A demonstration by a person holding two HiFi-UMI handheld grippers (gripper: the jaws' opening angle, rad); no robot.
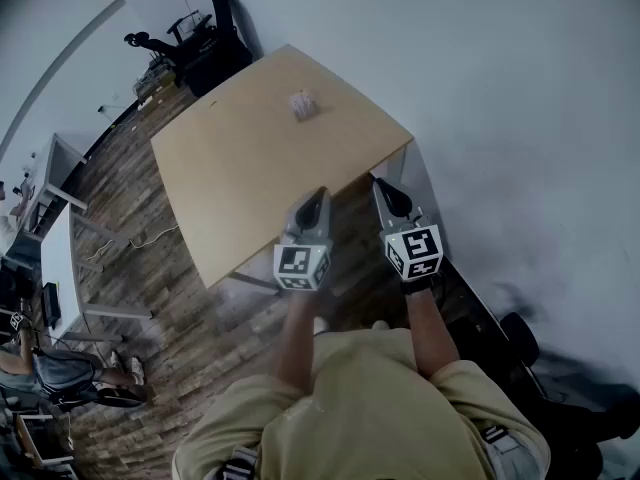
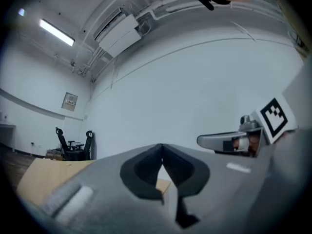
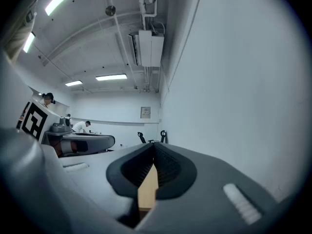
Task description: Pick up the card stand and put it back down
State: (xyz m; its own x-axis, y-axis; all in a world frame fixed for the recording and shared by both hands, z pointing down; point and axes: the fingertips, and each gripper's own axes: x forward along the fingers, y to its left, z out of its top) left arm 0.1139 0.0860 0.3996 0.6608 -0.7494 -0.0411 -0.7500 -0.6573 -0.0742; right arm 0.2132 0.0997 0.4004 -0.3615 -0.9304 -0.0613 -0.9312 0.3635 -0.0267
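The card stand (image 1: 303, 104), a small pale object, sits near the far edge of the light wooden table (image 1: 240, 168). Both grippers are held level at the table's near edge, well short of the stand. My left gripper (image 1: 320, 194) has its dark jaw tips touching, nothing between them (image 2: 162, 146). My right gripper (image 1: 379, 182) hovers off the table's near right corner, its jaws also meeting at the tip and empty (image 3: 154, 146). The stand shows in neither gripper view. Each gripper view catches the other gripper from the side: the right one (image 2: 229, 141) and the left one (image 3: 83, 141).
A white wall (image 1: 500, 118) runs close along the table's right and far sides. Black office chairs (image 1: 200, 33) stand beyond the far left corner. White desks (image 1: 60, 228) and a dark chair line the left over wood flooring (image 1: 130, 178). A distant person (image 3: 80, 126) works at a bench.
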